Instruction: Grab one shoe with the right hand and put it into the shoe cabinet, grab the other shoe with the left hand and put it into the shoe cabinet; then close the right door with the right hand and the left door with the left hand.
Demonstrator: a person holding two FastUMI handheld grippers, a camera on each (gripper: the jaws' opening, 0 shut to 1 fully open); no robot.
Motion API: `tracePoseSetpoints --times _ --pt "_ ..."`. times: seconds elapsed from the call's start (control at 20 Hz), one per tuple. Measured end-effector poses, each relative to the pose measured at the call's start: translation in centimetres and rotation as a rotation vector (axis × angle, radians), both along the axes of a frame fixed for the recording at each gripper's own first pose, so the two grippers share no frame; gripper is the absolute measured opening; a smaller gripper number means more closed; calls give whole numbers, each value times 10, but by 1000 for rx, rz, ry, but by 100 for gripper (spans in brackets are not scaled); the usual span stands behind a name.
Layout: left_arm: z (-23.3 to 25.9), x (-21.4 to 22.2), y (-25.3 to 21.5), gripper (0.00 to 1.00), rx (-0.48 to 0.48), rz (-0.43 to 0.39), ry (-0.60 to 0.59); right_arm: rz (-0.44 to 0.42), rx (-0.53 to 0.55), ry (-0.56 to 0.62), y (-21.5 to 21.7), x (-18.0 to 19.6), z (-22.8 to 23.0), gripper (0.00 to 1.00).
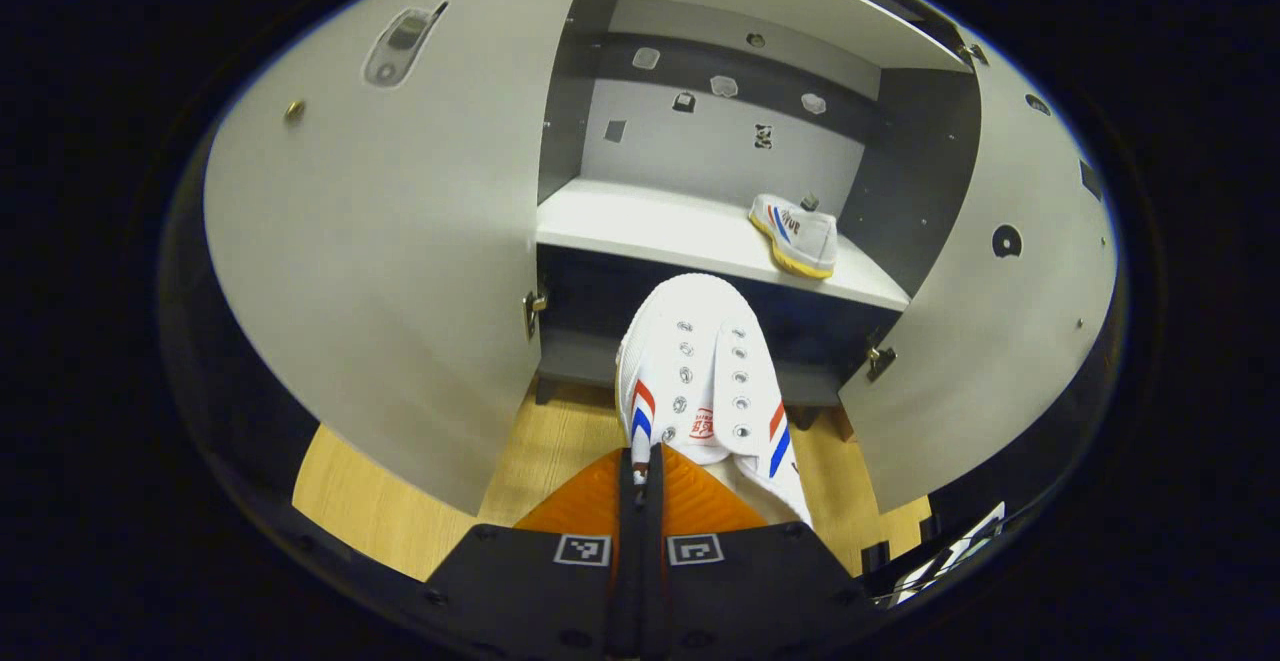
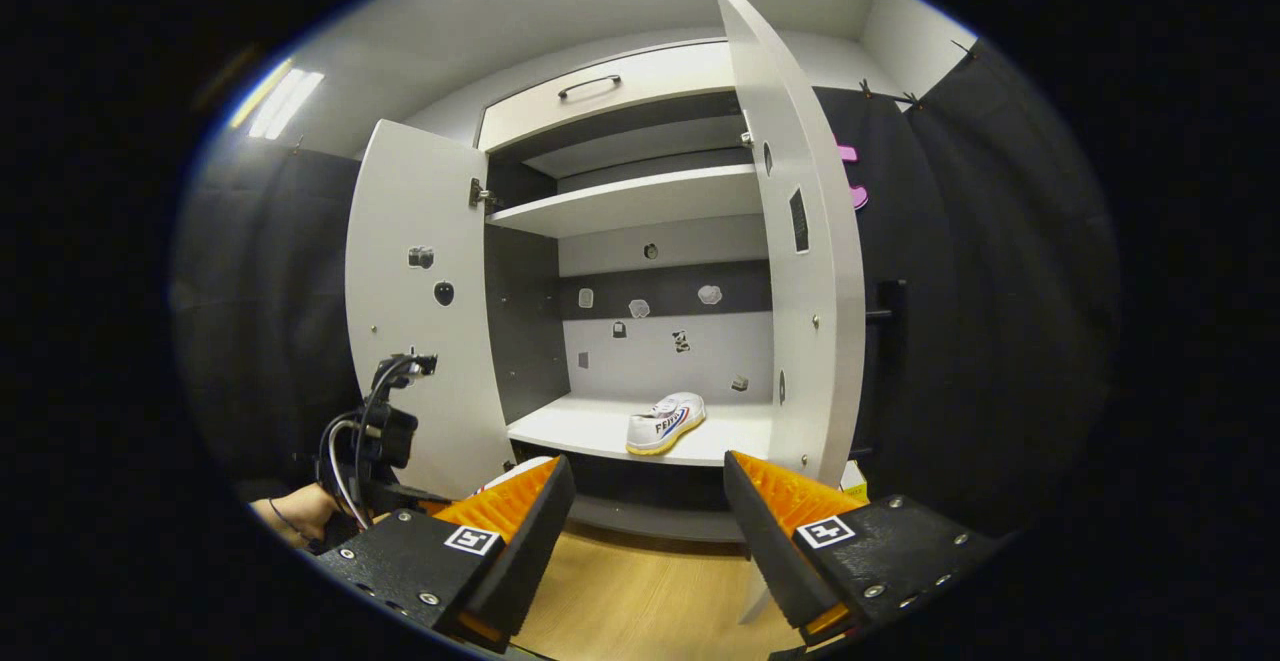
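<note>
Left hand-held gripper point(image 1: 640, 466) clamping shoe point(image 1: 705, 371) – right hand-held gripper point(image 2: 645, 501) spread, level

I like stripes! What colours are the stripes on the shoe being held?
Red and blue, on the white canvas shoe; clearest in the left gripper view.

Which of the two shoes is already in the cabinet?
The shoe on the shelf, lying toward the cabinet's right side. The other shoe is pinched in the left gripper, outside the cabinet.

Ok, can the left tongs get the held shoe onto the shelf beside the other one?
Probably yes. Both doors stand wide open, the shelf is bare left of the placed shoe, and the left tongs hold their shoe just in front of it.
</note>
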State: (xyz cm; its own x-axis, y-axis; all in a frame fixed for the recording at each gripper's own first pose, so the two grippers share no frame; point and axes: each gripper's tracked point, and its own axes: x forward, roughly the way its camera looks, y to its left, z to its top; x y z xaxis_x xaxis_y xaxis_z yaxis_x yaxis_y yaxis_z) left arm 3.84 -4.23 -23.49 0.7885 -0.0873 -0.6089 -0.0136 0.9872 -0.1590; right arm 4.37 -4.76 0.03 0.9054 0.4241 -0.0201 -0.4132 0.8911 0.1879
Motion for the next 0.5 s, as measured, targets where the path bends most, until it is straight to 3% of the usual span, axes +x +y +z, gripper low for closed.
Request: tracePoseSetpoints --times 0.2,0.5 --pt "28 1 11 7 -12 -31 -58 -33 36 16 6 3 -4 92" --pt "20 1 5 6 41 -85 -109 -135 41 1 10 4 -1 92"
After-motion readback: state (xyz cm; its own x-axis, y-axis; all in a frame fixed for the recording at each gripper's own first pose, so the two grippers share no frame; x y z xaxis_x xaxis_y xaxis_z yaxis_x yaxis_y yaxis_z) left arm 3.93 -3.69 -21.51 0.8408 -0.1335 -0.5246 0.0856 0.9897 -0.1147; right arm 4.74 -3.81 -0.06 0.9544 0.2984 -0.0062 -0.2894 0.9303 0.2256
